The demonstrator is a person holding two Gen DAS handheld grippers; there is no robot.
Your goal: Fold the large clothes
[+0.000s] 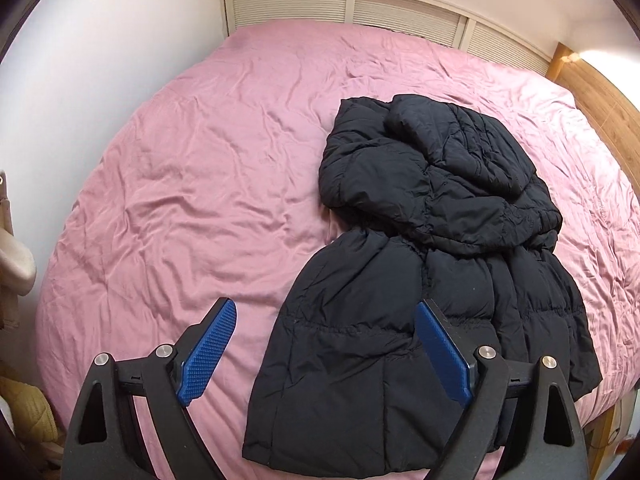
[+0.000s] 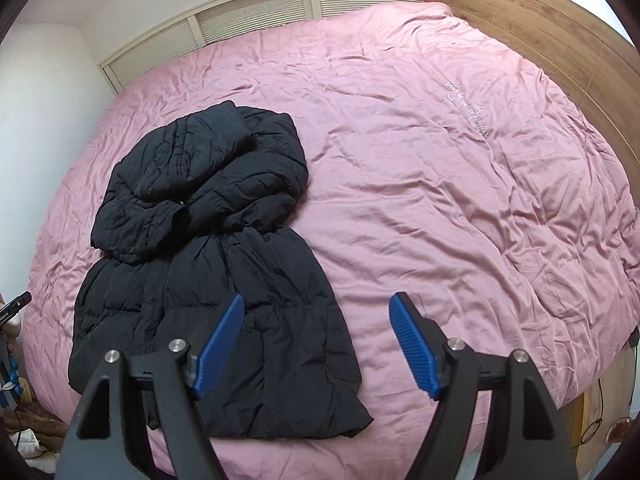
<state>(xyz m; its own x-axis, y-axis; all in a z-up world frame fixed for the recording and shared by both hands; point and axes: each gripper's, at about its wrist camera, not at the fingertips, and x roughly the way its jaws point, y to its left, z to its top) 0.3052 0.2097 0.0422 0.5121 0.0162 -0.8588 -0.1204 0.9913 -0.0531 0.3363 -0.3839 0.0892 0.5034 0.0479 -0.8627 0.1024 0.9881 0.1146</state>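
Note:
A black puffer jacket (image 1: 432,264) lies on the pink bed cover, folded narrow, with its hood and sleeves bunched at the far end. The right wrist view shows the same jacket (image 2: 208,264) left of centre. My left gripper (image 1: 326,312) hangs open above the jacket's near left edge, nothing between its blue pads (image 1: 208,354). My right gripper (image 2: 318,306) is open above the jacket's near right edge and the bare cover, its jaws holding nothing. The tip of the left gripper (image 2: 14,304) peeks in at the left edge of the right wrist view.
The pink bed cover (image 1: 200,184) is wrinkled and spreads wide on both sides of the jacket. A slatted white panel (image 1: 360,12) and a wooden headboard (image 2: 540,28) border the bed. White wall stands on the left; clutter (image 1: 24,412) lies on the floor.

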